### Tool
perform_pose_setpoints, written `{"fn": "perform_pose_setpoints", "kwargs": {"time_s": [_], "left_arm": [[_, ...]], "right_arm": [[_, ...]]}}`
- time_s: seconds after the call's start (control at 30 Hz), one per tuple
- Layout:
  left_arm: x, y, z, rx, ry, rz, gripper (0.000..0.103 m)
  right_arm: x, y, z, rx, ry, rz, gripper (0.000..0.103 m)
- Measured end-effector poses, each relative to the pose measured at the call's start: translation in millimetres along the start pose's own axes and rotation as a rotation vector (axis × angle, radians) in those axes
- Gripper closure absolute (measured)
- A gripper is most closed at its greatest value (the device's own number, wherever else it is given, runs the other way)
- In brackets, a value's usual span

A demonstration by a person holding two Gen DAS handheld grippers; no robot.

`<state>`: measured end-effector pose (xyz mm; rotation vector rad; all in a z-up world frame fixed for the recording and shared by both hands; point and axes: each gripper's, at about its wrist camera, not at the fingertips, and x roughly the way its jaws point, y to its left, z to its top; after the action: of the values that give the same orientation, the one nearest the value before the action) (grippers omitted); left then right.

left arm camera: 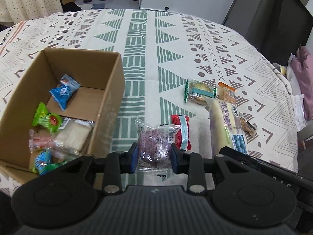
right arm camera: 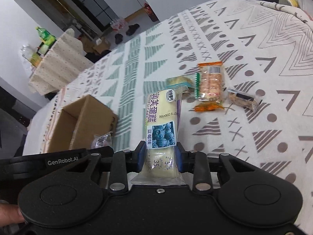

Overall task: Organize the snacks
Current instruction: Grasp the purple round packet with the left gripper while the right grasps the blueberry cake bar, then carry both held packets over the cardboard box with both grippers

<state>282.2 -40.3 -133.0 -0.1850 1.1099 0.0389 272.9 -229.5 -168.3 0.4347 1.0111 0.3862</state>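
Patterned tablecloth (left arm camera: 156, 58): one cardboard box (left arm camera: 109, 101), two gripped snacks, four loose.

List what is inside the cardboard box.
Inside the cardboard box: two blue snack packets, green packets, a clear-wrapped pale cake, a pink packet and a blue-green one. Anything beneath them is covered.

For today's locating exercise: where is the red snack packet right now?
In the left wrist view, the red packet lies on the tablecloth, between the purple snack in the left gripper and the blueberry cake.
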Motion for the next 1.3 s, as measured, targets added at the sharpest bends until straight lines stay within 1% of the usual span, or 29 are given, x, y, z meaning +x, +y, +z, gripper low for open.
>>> {"fn": "perform_pose_setpoints", "kwargs": {"time_s": [0.13, 0.3, 0.57, 0.73, 1.0, 1.3], "left_arm": [[-16.5, 1.9, 0.7, 0.008, -0.016, -0.005, 0.071], [-36.3, 7.9, 1.2, 0.003, -0.041, -0.016, 0.071], [-56.4, 20.9, 1.9, -0.02, -0.058, -0.039, 0.071], [-65.0, 32.1, 3.4, -0.041, -0.072, -0.048, 0.071], [-78.7, 63.5, 9.5, -0.087, -0.091, -0.056, 0.071], [-80.1, 109.2, 21.8, -0.145, -0.095, -0.04, 0.071]], "right_arm": [[-5.2, 8.3, -5.3, -0.004, -0.001, -0.007, 0.072], [-18.2, 19.2, -6.7, -0.01, -0.031, -0.011, 0.072], [-34.7, 37.8, -6.8, -0.003, -0.077, 0.002, 0.072], [-37.5, 52.1, -7.0, 0.0, -0.093, 0.017, 0.072], [-35.7, 81.5, -4.6, -0.022, -0.1, 0.045, 0.072], [-16.3, 115.8, -3.9, -0.043, -0.081, 0.056, 0.072]]}}
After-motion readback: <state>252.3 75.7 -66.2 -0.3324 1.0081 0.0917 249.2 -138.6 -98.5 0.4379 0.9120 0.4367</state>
